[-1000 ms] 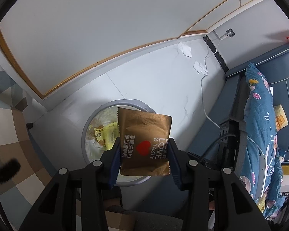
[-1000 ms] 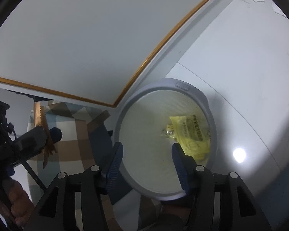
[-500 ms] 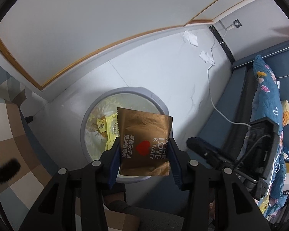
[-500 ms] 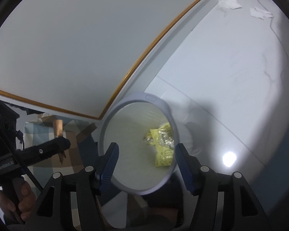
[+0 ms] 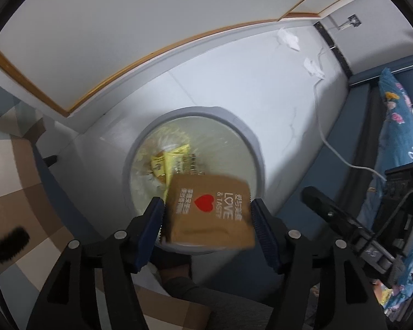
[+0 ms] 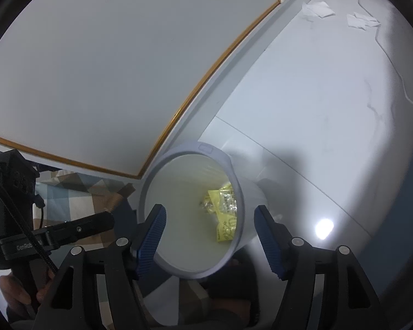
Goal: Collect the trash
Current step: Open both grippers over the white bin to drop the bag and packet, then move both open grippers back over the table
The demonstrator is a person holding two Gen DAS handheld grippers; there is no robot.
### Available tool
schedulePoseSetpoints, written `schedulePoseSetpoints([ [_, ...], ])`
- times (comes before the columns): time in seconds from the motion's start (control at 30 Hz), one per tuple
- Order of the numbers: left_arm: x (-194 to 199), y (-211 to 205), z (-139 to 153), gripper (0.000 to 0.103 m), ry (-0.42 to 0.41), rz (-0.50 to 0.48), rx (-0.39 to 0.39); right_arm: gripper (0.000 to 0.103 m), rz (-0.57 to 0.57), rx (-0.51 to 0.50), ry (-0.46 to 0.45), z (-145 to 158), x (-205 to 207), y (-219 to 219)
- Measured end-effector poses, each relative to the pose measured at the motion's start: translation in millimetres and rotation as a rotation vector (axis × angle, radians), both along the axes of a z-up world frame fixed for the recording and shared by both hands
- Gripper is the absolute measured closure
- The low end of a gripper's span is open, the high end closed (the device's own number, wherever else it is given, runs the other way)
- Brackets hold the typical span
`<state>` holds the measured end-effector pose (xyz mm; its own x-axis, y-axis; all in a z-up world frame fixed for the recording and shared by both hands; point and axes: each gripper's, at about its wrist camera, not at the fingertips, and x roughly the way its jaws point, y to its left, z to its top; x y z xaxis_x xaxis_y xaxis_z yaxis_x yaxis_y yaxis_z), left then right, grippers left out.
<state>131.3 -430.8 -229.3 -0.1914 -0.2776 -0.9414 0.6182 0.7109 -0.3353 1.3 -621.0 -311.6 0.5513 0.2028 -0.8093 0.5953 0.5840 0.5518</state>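
Note:
In the left wrist view a brown snack packet with a red heart sits blurred between the fingers of my left gripper, over the near rim of a round grey trash bin. The jaws stand wider than the packet, with gaps at both pads. Yellow wrappers lie inside the bin. In the right wrist view my right gripper is open and empty above the same bin, with yellow wrappers at its bottom.
Two crumpled white papers lie on the white floor by the wall, also in the right wrist view. A white cable runs across the floor. A blue sofa with patterned blanket is right; a checked rug left.
My left gripper has opened and the brown packet has slipped down and tilted, blurred in motion. My right gripper has drawn back from the bin, which now looks smaller.

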Motion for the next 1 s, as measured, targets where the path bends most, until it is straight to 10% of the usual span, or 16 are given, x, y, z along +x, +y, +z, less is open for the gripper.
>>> schedulePoseSetpoints([
  [1.0, -13.4, 24.0, 39.5, 0.03, -0.187, 0.043, 0.007, 0.028, 0.052, -0.02, -0.043, 25.6, -3.8, 13.1],
])
